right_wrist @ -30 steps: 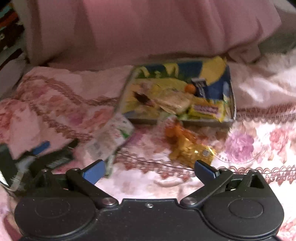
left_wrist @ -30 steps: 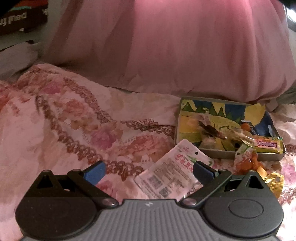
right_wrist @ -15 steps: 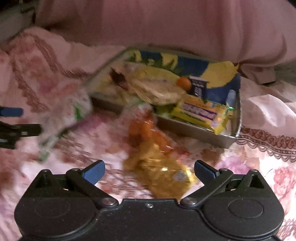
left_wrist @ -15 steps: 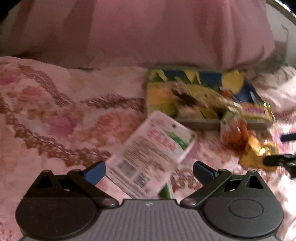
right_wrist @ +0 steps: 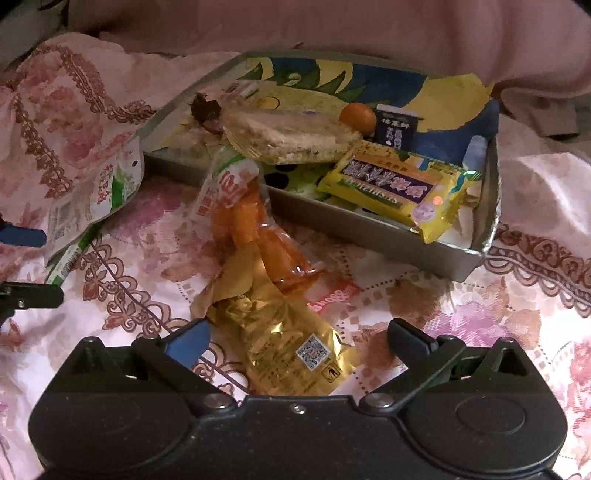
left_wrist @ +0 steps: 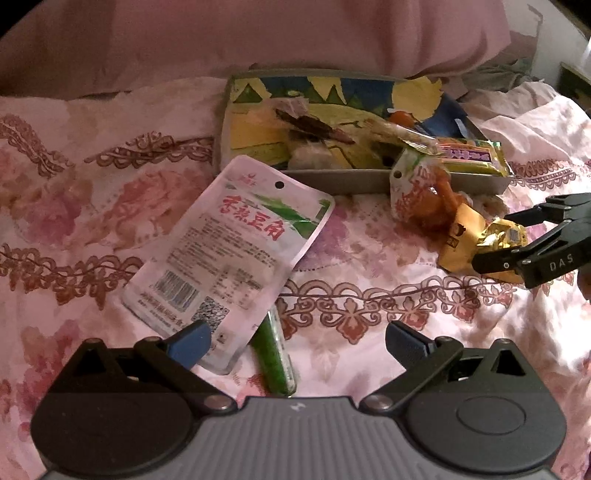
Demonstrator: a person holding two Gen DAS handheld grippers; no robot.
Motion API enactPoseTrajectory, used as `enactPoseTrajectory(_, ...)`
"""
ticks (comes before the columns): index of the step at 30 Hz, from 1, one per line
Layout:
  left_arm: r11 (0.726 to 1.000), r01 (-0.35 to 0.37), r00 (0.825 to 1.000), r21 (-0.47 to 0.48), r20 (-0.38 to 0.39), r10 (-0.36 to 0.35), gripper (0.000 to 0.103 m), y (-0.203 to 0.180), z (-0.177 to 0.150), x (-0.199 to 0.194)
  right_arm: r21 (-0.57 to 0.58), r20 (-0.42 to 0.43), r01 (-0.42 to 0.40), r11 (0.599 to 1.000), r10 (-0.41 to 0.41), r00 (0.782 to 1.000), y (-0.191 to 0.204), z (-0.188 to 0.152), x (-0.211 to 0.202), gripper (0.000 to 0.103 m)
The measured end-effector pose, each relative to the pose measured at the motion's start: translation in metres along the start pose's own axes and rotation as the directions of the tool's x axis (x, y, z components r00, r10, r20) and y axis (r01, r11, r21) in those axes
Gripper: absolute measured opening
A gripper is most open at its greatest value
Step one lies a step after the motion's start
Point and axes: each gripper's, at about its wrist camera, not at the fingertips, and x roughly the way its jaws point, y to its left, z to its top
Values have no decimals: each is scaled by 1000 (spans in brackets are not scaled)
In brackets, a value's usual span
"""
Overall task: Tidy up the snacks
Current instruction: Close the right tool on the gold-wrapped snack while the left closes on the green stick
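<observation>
A grey tin tray [left_wrist: 343, 181] [right_wrist: 369, 236] with a colourful lining holds several snacks, among them a yellow packet [right_wrist: 399, 188] and a clear-wrapped cake [right_wrist: 291, 136]. On the floral bedspread in front of it lie a white pouch with red writing [left_wrist: 229, 251] [right_wrist: 96, 192], a green stick snack [left_wrist: 273, 354], an orange snack pack [left_wrist: 424, 195] [right_wrist: 243, 214] and a gold packet [right_wrist: 280, 339] [left_wrist: 480, 236]. My left gripper [left_wrist: 295, 341] is open, its jaws around the white pouch's near end. My right gripper [right_wrist: 297, 338] [left_wrist: 513, 236] is open, its jaws around the gold packet.
A pink pillow or quilt [left_wrist: 258, 33] rises right behind the tray. The floral bedspread [left_wrist: 92, 206] stretches to the left and to the right [right_wrist: 535, 314] of the snacks. The left gripper's fingers [right_wrist: 22, 236] show at the left edge of the right wrist view.
Both grippers have moved forward and down toward the snacks. The white pouch now lies between the left jaws and the gold packet between the right jaws. Both stay open.
</observation>
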Motion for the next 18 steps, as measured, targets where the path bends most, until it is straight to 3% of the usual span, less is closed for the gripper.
enactPoseTrajectory(6,996,34,999,-87,-24,-36,98,14,2,7,30,-14,-80,996,80,997,3,2,1,91)
enactPoseTrajectory(18,996,62,998,-69,14,-61,67,7,0,1,10,5,-102,995,102,995,22,1,-16,71)
